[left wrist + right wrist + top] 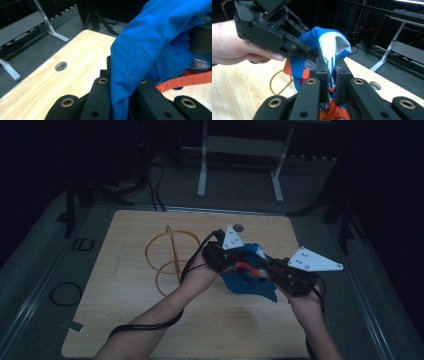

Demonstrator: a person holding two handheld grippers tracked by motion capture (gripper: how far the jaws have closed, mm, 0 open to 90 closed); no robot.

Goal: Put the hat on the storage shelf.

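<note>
From the high view we look down on a pale wooden table [125,320] in a dim room, with two forearms coming in from the bottom of the frame. Right of centre lies a crumpled blue garment [247,282] with orange and white trim, partly lifted off the tabletop between our two tools. The left gripper [227,260], just left of the cloth, is clenched on a fold of it: in the left gripper view the blue fabric [140,50] rises out of the narrow gap between the black jaws at the bottom centre and fills the upper right of the frame. The right gripper [270,270], on the cloth's right side, is likewise clamped on the garment [329,50], whose blue, white and orange folds are pinched between its jaws at the centre of the right gripper view; the left gripper [312,51] sits in the upper left there, touching the same cloth. Left of centre on the table stands a golden wire ring frame [167,255], apart from the garment.
</note>
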